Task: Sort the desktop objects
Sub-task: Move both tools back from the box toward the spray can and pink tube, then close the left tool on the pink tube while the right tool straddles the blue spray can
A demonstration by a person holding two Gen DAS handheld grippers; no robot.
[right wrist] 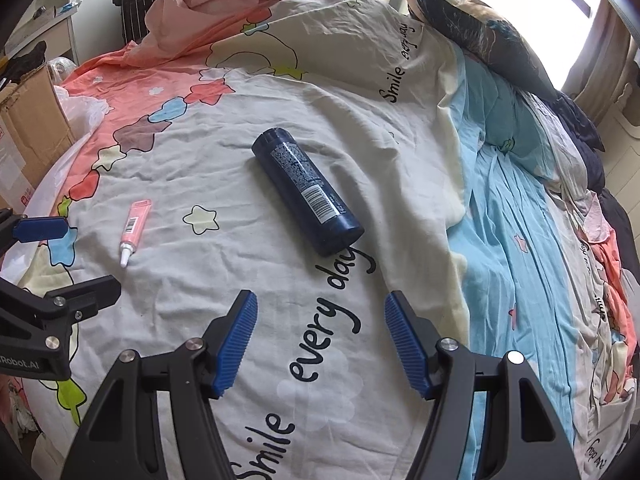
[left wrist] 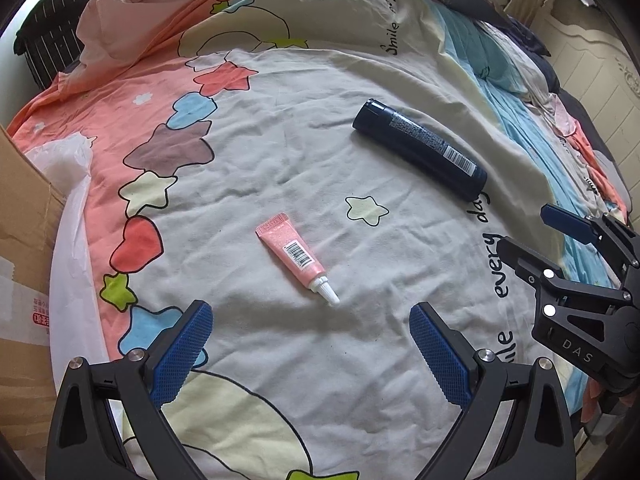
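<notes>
On top of the rumpled cartoon-print cotton duvet (left wrist: 280, 128) lie two items w/ bare cloth between them: a small pink plastic squeeze tube w/ a white nozzle cap (left wrist: 296, 258) and a bigger dark navy cylindrical bottle (right wrist: 306, 196), both flat on their sides, barcodes up. They sit well apart, prob. so each can be picked singly. Left gripper (left wrist: 310, 350) hangs just short of the pink tube, blue pads spread wide, nothing btwn them; it's angled steeply down, lined up w/ that tube. Right gripper (right wrist: 320, 344) sits about half open, also empty, aimed at the navy bottle's near end. Brown cardboard box (left wrist: 24, 240) w/ a white plastic bag (left wrist: 68, 200) stands at the bed's left edge, maybe the drop spot, can't be sure.
</notes>
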